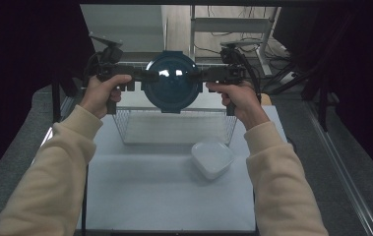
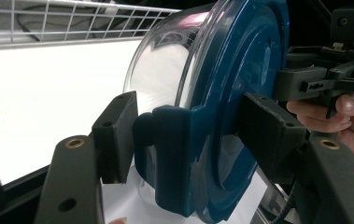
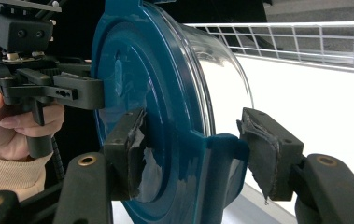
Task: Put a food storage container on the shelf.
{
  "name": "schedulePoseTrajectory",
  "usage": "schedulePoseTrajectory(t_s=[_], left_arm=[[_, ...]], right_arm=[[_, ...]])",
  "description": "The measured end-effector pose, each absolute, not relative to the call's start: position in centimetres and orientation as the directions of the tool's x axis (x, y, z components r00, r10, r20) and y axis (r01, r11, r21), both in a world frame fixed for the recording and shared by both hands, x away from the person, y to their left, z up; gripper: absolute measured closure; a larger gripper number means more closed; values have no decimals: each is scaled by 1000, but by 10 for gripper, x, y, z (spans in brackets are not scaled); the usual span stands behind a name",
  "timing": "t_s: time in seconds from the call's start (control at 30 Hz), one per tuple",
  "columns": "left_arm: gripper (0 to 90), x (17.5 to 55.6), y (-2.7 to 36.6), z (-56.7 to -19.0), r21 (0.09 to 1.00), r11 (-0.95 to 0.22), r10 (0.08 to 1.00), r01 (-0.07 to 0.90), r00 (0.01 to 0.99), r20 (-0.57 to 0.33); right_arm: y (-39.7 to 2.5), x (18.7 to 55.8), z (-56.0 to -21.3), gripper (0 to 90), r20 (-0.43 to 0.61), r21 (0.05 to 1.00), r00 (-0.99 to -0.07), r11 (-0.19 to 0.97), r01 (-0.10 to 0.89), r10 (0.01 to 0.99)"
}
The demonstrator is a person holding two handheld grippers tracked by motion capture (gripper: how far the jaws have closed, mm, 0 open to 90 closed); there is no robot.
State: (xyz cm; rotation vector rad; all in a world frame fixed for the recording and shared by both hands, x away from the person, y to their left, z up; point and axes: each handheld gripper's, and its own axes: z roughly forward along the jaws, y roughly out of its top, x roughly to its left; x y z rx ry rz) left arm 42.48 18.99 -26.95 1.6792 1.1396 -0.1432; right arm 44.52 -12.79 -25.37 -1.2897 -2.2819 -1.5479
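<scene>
Blue-lidded clear container (image 1: 170, 82) held on edge, aloft

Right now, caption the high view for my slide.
Both grippers, left gripper and right gripper, hold a blue-lidded clear container above a wire basket.

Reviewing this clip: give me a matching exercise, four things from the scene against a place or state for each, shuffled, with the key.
Things:
1. lidded container
2. wire basket
3. white dish
4. left gripper

Places or states:
A. rests on the table, right of centre, in front of the basket
B. held up on edge above the table between both grippers
C. stands at the far end of the table, under the raised container
D. its jaws straddle a blue latch at the container's edge

Pairs: 1-B, 2-C, 3-A, 4-D
</scene>
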Motion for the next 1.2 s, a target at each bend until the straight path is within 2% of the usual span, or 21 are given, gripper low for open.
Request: schedulePoseTrajectory(t_s=[0.5,0.9,1.2], left_arm=[[387,462,186,-301,616,8,593,788,492,-638],[390,484,189,-314,538,79,547,839,415,-727],[384,499,190,-328,477,128,519,869,352,-779]], right_arm=[[-130,479,-281,406,537,654,-575,126,746,618],[-133,496,-290,406,599,619,-503,38,785,623],[-135,510,-303,396,675,540,-407,-35,841,615]])
